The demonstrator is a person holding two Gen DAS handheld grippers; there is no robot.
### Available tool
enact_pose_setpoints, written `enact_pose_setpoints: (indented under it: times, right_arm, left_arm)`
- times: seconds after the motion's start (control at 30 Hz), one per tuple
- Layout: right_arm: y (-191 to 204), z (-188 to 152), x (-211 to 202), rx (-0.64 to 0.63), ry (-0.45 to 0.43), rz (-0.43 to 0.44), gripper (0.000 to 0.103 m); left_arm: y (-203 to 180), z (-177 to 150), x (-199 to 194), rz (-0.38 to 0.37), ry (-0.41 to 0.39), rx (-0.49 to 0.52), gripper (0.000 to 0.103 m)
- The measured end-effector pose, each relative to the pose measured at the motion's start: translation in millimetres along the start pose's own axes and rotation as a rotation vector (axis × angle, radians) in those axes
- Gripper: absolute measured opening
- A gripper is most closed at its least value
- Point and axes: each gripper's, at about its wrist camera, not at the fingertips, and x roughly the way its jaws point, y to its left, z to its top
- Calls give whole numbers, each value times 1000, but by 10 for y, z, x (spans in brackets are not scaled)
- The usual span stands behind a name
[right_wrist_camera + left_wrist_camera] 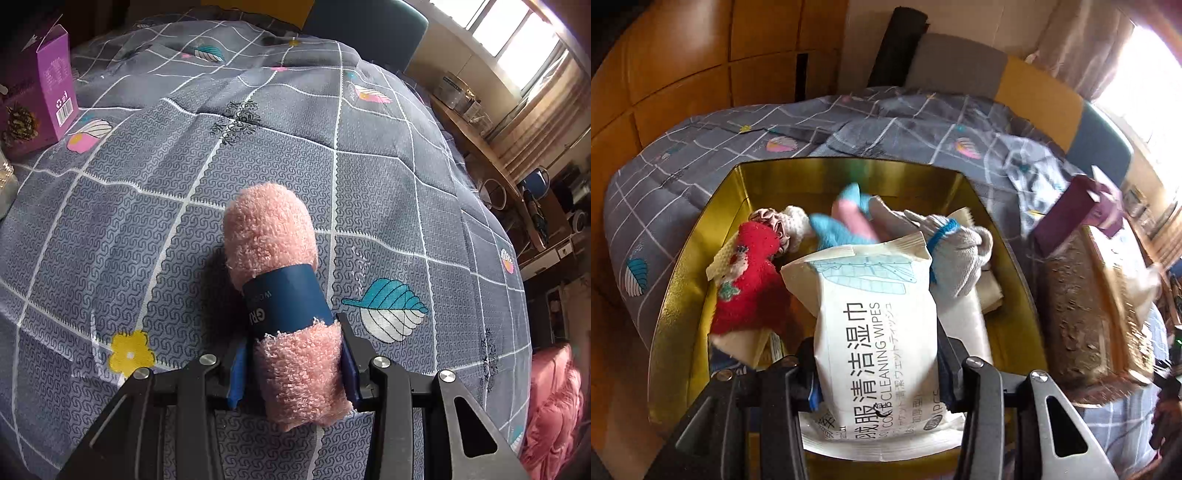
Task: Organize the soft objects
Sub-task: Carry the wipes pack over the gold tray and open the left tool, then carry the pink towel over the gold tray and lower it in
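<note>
Two grips on, one per hand. My left tongs (877, 380) are clenched on a white pack of cleaning wipes (875, 314), the pads pressing its near end from both sides. The pack hangs over the open gold tin box (679, 291), its far end slanting over the pile inside.

Box contents, left to right: a red knitted piece (750, 280) against the left wall, a small pinkish ruffled item (768, 218) behind it, a light blue cloth (831, 229) with a pink one (851, 218) at the middle, and a grey work glove with a blue cuff (956, 243) at the right. The box sits on the grey checked quilt (701, 162). To its right is a brown speckled lid-like slab (1078, 317), blurred, with a purple carton (1078, 210) at its far end.

My right tongs (293, 376) are clenched on a rolled pink towel (273, 236) with a dark blue paper band (288, 299) around its middle. The pads squeeze the near end below the band. The roll points away from me over the quilt (166, 177); I cannot tell whether it rests on the fabric. A purple carton (51, 85) stands far left on the quilt.
</note>
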Motion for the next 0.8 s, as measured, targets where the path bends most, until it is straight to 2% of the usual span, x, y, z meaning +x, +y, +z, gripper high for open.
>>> enact_pose_setpoints:
  times: [0.07, 0.17, 0.23, 0.6, 0.8]
  right_arm:
    - [0, 1, 1, 2, 0, 0, 42]
    - [1, 3, 3, 5, 1, 0, 42]
    - [-1, 6, 7, 6, 0, 0, 42]
    - [-17, 29, 23, 19, 3, -4, 42]
    - [-24, 32, 30, 40, 9, -2, 42]
  left_arm:
    - [5, -4, 48, 9, 5, 5, 46]
    - [54, -58, 121, 6, 56, -6, 47]
    - [96, -109, 129, 15, 70, -13, 51]
    - [81, -160, -129, 89, -32, 58, 70]
    - [59, -164, -337, 127, -81, 81, 70]
